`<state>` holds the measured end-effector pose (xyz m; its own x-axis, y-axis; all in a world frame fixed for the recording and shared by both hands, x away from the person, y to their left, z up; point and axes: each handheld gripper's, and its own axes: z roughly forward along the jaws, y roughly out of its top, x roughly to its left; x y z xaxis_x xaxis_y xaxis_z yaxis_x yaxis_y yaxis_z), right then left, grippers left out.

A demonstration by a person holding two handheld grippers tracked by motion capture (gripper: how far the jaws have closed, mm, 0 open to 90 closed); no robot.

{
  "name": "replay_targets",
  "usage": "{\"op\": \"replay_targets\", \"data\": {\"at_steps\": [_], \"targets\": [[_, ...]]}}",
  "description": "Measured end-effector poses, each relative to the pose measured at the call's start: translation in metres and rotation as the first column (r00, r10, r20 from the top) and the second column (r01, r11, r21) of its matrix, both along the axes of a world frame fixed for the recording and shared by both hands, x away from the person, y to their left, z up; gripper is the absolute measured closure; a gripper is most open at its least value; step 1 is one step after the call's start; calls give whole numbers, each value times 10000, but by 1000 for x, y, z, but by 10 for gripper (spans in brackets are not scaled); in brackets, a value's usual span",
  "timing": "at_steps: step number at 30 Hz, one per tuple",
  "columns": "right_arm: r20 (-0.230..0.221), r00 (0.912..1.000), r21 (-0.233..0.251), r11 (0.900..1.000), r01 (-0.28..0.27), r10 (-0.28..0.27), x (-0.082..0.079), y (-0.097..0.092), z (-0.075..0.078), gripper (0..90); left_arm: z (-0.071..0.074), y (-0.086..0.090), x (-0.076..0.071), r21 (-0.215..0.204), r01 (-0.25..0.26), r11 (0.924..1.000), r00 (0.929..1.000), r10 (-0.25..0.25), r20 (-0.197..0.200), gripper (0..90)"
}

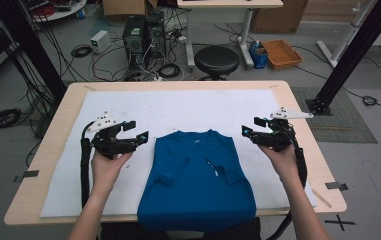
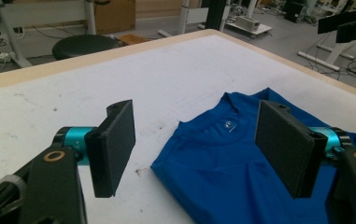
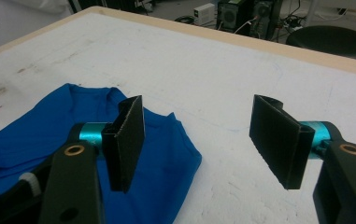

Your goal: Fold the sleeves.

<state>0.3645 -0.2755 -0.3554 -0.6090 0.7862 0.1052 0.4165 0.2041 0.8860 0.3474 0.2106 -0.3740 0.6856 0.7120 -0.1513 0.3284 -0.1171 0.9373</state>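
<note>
Shirt-folding paused mid-task, both claws released.
The blue cotton T-shirt, its sleeves folded in, lay on the white cloth-covered table between the left gripper and right gripper, each hovering empty, jaws wide, beside a shoulder. Judging by this, the next fold called for pinching both shoulders together; nothing blocked them, and the black round stool stood well beyond.

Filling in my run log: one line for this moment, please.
blue T-shirt: sleeves folded in, flat on white mat | left gripper: open, beside shirt | right gripper: open, beside shirt | nothing held
</note>
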Motion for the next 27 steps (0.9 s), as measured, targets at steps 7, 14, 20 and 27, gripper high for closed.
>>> {"op": "replay_targets", "data": {"at_steps": [7,14,20,27], "targets": [[-109,9999,60,10000,45,-45,5,0,0,353,-1,5,-2,-16,204,9998,9991,-204,-365,292],[-69,9999,99,9999,133,-132,5,-3,1,351,-1,3,-4,245,-37,9997,10000,36,45,292],[-32,9997,120,9997,232,-231,4,-7,2,349,0,-3,-5,419,-66,9991,9996,55,262,292],[0,9998,90,9997,221,-221,2,-7,2,349,2,-4,-6,408,-16,9992,9995,4,304,292]]}}
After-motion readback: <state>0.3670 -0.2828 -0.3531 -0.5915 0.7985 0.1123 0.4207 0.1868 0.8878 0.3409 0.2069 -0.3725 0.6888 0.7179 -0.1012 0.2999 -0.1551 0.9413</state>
